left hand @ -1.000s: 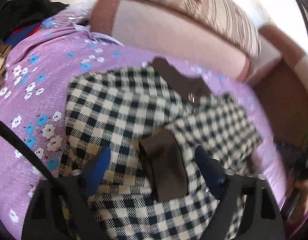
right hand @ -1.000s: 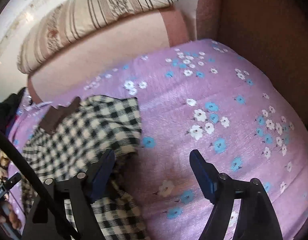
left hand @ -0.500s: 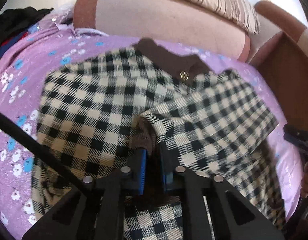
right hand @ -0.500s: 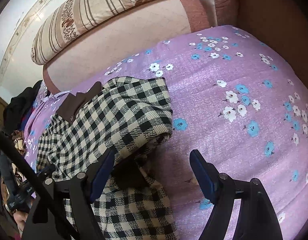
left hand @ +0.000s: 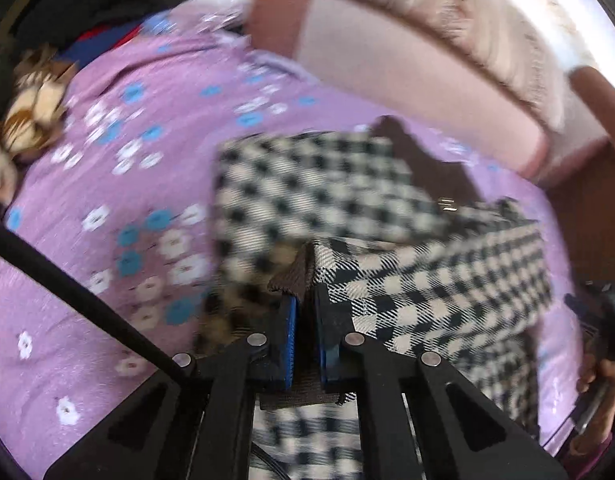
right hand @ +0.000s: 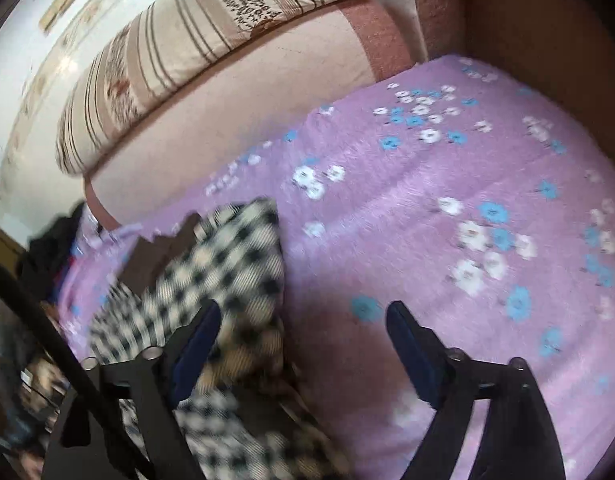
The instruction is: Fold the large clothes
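A black-and-cream checked garment with a brown collar lies on a purple flowered bedcover. My left gripper is shut on the garment's brown sleeve cuff, and the checked sleeve hangs lifted from it toward the right. In the right wrist view the same garment lies at the lower left. My right gripper hovers over its right edge and the bedcover, its jaws opening, with nothing pinched between them.
A pink sofa back with a striped cushion runs along the far side, and a brown armrest stands at the right. A pile of dark clothes and a furry brown item sit far left. A hand shows at the right edge.
My left gripper shut on the brown sleeve cuff and has since lifted it and carried it across, leaving the sleeve raised. The right gripper swung right over the garment's edge, its jaws a little wider.
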{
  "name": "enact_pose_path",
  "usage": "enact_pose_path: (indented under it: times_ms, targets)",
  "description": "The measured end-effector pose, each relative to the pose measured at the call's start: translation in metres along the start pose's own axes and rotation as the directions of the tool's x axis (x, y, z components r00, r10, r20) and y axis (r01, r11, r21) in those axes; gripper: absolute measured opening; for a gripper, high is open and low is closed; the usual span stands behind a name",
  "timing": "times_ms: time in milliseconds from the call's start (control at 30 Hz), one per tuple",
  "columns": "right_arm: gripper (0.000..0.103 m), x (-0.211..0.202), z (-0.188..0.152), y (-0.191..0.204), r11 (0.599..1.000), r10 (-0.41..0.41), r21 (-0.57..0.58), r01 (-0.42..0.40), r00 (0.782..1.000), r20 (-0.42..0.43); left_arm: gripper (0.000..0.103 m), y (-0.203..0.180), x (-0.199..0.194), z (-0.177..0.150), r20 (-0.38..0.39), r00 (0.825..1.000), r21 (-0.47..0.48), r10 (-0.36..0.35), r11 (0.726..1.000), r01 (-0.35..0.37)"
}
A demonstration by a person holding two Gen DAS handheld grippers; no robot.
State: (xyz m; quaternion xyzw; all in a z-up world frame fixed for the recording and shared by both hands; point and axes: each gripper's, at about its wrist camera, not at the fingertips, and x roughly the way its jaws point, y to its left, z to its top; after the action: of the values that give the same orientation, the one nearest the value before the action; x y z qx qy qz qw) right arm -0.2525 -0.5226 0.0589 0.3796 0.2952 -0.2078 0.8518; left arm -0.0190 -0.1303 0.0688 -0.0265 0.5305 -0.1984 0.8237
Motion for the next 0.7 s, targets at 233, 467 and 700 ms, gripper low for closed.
enact_pose_path:
  times_ms: [233, 467, 700]
  targets:
    - [0.090, 0.054, 0.028, 0.015, 0.995, 0.101, 0.014, -0.101, 0.993, -0.066, 0.005, 0.020, 0.000, 0.005, 0.017, 0.999, -0.035, 0.049, 0.998, -0.048]
    - [0.006, 0.091, 0.019, 0.036, 0.992, 0.083, -0.082, -0.095, 0.987, -0.134, 0.005, -0.003, 0.009, 0.003, 0.041, 0.997, 0.063, 0.066, 0.996, -0.068]
    - [0.005, 0.078, 0.019, 0.034, 0.975, -0.108, -0.200, 0.099, 0.993, -0.036, 0.005, -0.030, 0.032, -0.008, 0.029, 0.997, 0.141, 0.071, 0.987, -0.074]
